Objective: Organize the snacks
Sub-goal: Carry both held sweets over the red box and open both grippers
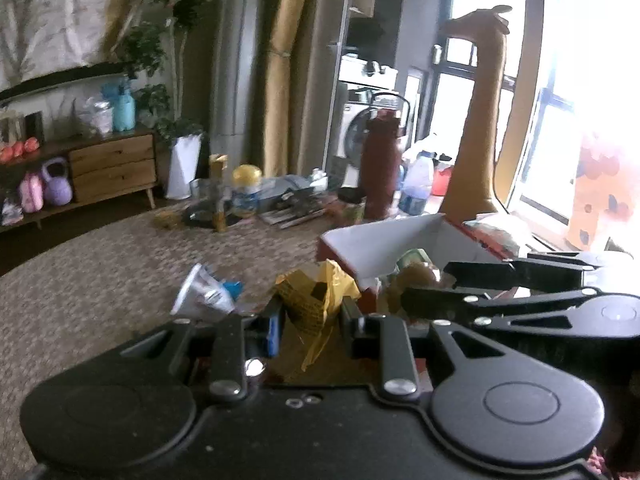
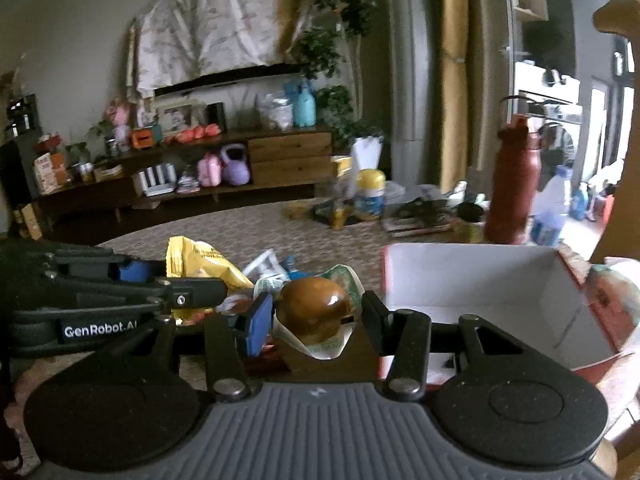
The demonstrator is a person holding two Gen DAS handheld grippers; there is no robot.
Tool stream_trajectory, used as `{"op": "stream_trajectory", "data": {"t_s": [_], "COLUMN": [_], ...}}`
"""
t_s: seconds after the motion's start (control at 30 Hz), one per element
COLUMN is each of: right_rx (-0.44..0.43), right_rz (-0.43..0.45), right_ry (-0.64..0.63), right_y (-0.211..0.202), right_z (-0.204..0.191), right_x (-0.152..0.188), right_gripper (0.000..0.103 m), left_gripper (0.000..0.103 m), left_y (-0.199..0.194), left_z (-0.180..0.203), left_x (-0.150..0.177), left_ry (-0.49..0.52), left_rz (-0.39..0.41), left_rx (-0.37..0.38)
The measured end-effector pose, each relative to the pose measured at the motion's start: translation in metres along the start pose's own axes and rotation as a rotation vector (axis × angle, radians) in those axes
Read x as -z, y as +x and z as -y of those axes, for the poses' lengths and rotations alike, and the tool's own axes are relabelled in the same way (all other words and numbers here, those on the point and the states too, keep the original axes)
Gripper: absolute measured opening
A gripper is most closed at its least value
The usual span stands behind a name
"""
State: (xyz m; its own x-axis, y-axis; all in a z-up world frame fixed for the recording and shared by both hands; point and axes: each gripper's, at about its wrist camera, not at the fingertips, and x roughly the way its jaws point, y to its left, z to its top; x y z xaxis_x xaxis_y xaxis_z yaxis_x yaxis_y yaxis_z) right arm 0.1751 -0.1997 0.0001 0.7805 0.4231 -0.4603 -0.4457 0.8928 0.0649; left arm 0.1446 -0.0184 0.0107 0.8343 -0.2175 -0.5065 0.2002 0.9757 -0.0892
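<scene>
Left gripper pinches yellow snack packet, lifted clear of rug. Right gripper clamps glossy brown sealed egg pack. Both held just short of open red-and-white box, ahead-right of right gripper. White-blue wrapper beyond left gripper, loose on rug. Judgement: box interior shows empty; sorting at early stage.

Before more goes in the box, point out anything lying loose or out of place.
A white and blue wrapper lies crumpled on the patterned tabletop, outside the red box. The left gripper holds a creased yellow packet; the right gripper holds a wrapped brown snack.
</scene>
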Motion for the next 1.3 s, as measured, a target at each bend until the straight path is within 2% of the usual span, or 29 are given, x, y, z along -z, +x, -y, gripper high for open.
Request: {"op": "stream_trajectory", "data": {"t_s": [0.33,0.67,1.07,1.3], "right_rx": [0.090,0.188,0.264,0.264], "right_rz": [0.025,0.015,-0.097,-0.203], "right_ry": [0.045,0.101,0.157,0.158], "right_y": [-0.006,0.001,0.042,0.081], "right_z": [0.059,0.123,0.194,0.218], "right_x": [-0.008,-0.002,0.016,0.028], "right_gripper": [0.047,0.047,0.047,0.047], "left_gripper": [0.026,0.026,0.026,0.026], "left_y": [0.038,0.089,0.169,0.217], "left_z": [0.050,0.091,0.123,0.122], "left_x": [-0.032,-0.045,-0.044,-0.038], "left_ry": [0.058,0.101,0.135,0.140], "left_rz": [0.008,-0.040,-0.158,-0.262], "left_rx": [0.058,0.095,0.093,0.050]}}
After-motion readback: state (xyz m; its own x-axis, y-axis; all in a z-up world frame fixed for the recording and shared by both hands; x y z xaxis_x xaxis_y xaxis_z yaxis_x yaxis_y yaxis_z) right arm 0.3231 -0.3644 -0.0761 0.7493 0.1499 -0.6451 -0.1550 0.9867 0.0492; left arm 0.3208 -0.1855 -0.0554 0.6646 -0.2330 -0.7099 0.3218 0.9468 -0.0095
